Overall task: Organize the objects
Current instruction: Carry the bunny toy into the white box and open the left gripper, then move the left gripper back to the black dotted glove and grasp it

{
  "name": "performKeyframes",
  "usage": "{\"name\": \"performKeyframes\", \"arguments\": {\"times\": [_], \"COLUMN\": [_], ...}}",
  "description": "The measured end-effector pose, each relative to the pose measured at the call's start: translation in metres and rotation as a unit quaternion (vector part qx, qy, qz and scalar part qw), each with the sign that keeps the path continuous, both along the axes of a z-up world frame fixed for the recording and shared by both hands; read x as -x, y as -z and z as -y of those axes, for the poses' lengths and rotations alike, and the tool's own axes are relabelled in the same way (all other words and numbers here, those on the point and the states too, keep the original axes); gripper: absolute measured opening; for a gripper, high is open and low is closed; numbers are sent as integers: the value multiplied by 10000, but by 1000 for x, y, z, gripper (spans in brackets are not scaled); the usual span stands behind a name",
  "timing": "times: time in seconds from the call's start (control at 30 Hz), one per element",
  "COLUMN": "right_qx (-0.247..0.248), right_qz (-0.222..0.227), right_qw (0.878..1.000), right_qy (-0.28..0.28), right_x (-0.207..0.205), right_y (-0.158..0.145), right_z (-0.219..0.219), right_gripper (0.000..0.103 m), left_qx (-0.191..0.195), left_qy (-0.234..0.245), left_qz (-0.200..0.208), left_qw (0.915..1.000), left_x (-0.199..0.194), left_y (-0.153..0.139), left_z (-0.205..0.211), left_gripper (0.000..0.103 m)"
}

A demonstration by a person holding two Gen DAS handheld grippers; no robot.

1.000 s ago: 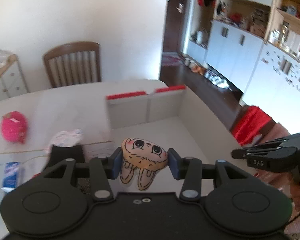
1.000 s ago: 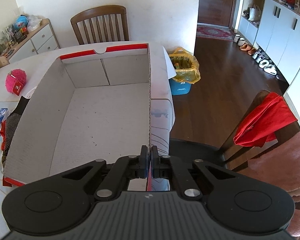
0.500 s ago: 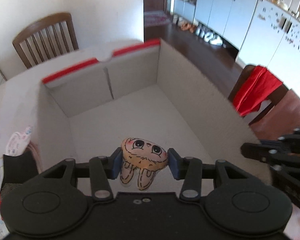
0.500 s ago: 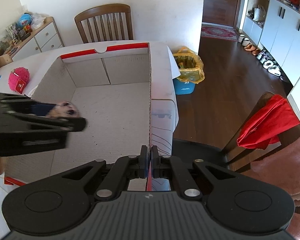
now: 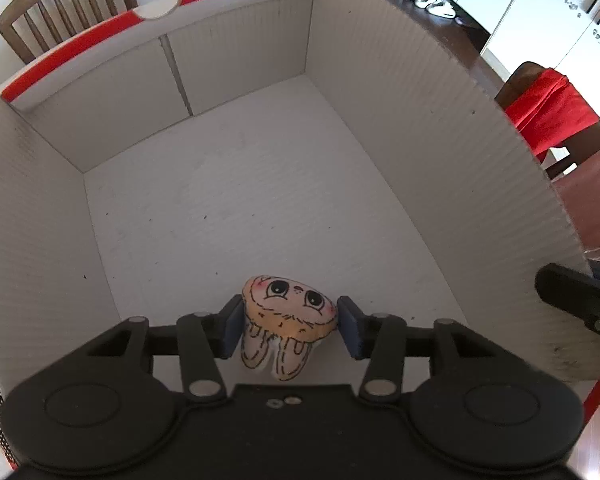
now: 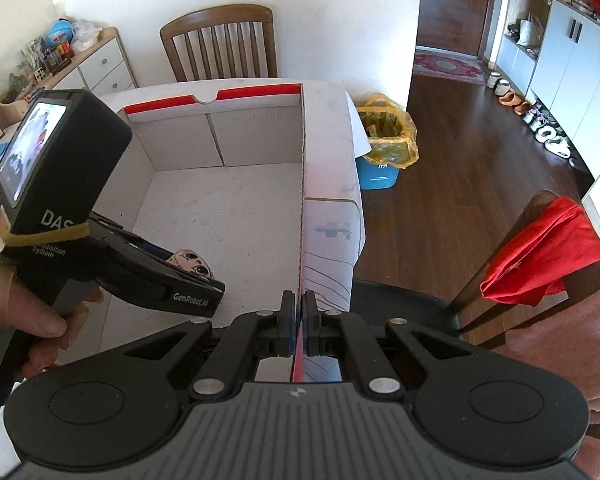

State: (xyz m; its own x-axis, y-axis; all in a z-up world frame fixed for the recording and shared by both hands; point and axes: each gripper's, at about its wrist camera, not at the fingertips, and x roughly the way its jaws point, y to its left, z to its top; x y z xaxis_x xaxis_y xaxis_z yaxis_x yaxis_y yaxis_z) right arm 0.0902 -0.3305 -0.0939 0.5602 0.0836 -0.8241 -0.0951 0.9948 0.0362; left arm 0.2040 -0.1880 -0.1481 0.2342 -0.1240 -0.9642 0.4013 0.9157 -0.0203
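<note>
My left gripper [image 5: 289, 326] is shut on a small tan bunny-face plush [image 5: 288, 314] and holds it low inside a large open white cardboard box [image 5: 260, 184] with red-edged flaps, near its front wall. In the right wrist view the left gripper [image 6: 204, 286] and the plush [image 6: 190, 262] show inside the box [image 6: 228, 216]. My right gripper [image 6: 298, 322] is shut on the box's right wall edge [image 6: 301, 240] at the near corner.
The box sits on a white table [image 6: 328, 128]. A wooden chair [image 6: 220, 40] stands behind it. A chair with a red cloth [image 6: 540, 248] is at the right. A yellow-bagged bin [image 6: 384, 140] stands on the wooden floor. A cluttered dresser [image 6: 80, 60] is far left.
My left gripper has carried the plush from left of the box over its wall and down inside. My right gripper has kept its hold on the box wall.
</note>
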Motion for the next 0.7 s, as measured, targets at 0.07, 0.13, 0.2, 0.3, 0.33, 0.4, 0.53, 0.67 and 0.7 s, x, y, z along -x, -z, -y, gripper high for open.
{"name": "performKeyframes", "arguments": {"times": [0.07,0.13,0.2,0.3,0.33,0.4,0.53,0.67,0.7], "right_qx": [13,18,20,20,15,10,14,34,8], "right_qz": [1,-4,-10,-11,-13,-21,-22,0,-12], "right_qw": [10000,10000,10000,10000,10000,10000,10000,10000,10000], "right_qy": [-17,-23,-25,-23,-19,-21,-30,-77,-61], "right_x": [-1,-1,-1,-1,-1,-1,-1,-1,-1], "right_y": [0,0,0,0,0,-1,-1,-1,-1], "right_z": [0,0,0,0,0,0,-1,0,1], "right_gripper": [3,3,3,3,3,3,3,3,3], "left_qx": [-54,-53,-29,60,91,206,347,408,414], "left_qy": [-25,-9,-92,-157,-175,-220,-319,-370,-384], "left_qz": [62,130,211,312,366,472,664,841,878], "left_qw": [10000,9999,9997,9994,9991,9984,9967,9949,9945], "left_x": [0,2,4,6,7,14,14,23,22], "left_y": [-2,-4,-7,-17,-21,-32,-51,-64,-66], "left_z": [-1,-1,-3,-5,-6,-9,-6,-11,-12], "left_gripper": [50,57,69,68,68,68,67,66,65]}}
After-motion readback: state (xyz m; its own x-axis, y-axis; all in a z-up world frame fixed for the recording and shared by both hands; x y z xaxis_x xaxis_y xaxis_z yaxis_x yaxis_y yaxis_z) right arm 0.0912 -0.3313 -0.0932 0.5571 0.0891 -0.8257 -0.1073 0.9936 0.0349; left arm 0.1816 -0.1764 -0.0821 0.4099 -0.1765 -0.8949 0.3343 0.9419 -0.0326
